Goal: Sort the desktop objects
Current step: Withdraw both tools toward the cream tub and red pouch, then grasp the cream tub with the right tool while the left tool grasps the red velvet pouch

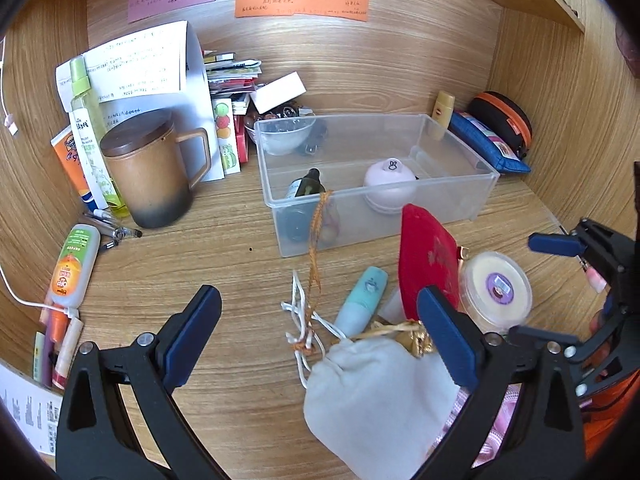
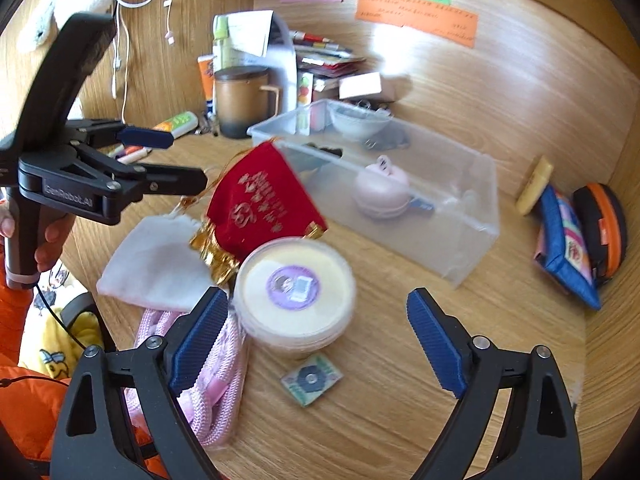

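Both tongs are open and hold nothing. The left gripper [image 1: 320,336] hangs over a white cloth bag [image 1: 372,400]. The right gripper [image 2: 318,340] hangs by a round tub [image 2: 294,292].

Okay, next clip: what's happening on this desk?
A person is sorting desk clutter with a hand-held gripper in each hand. The left hand-held gripper is open above a white cloth pouch and a red pouch. The right hand-held gripper is open near a round lidded tub, not gripping it. The clear plastic bin already holds a pink case and a dark bottle.
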Motion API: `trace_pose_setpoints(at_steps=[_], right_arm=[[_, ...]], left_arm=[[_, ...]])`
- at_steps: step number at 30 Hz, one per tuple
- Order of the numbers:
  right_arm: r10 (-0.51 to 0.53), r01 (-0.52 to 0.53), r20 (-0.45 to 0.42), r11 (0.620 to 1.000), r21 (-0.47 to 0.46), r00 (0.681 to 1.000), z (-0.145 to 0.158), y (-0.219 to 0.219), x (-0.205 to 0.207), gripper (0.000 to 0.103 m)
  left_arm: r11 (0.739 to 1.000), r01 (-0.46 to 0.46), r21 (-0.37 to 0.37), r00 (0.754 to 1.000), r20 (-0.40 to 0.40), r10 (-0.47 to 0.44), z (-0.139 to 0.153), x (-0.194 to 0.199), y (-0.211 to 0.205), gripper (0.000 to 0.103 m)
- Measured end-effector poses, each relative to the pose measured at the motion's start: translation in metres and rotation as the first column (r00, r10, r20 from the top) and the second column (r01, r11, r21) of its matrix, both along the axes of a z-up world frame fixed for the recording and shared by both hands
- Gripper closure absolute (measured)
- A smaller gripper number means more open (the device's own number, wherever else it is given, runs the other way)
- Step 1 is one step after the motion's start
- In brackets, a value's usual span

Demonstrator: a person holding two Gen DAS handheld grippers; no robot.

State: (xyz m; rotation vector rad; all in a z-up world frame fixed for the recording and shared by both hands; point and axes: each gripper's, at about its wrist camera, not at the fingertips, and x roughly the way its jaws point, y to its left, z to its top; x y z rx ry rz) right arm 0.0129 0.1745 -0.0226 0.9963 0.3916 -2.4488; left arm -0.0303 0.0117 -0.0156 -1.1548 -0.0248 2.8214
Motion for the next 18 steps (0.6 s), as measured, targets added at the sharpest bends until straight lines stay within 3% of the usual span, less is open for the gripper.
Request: trace_pose_setpoints(at_steps=[8, 15, 16, 18], right_arm=[[-0.024, 0.024, 0.088, 1.000, 0.005, 0.996, -0.028, -0.010, -0.017, 0.013], [-0.036, 0.040, 0.080, 0.998, -0.054, 0.996, -0.031, -0.008, -0.024, 0.016], [-0.030, 0.035, 0.080, 0.997, -0.063, 0.996, -0.031, -0.008, -0.024, 0.020], [-0.008, 0.015, 0.081, 0.997, -0.079, 0.997, -0.029, -0.008, -0.022, 0.038]], left_arm=[[1.000, 0.011, -0.005, 1.000, 0.012, -0.010, -0.003, 0.005, 0.005, 0.003], [0.999, 0.039, 0.008, 0.999, 0.028, -0.039, -0.006, 0.005, 0.013, 0.003], [0.999, 0.046, 0.009, 0.999, 0.029, -0.046, -0.006, 0.004, 0.015, 0.003], [0.998, 0.061, 0.012, 0.998, 0.033, -0.062, -0.007, 0.003, 0.019, 0.003]])
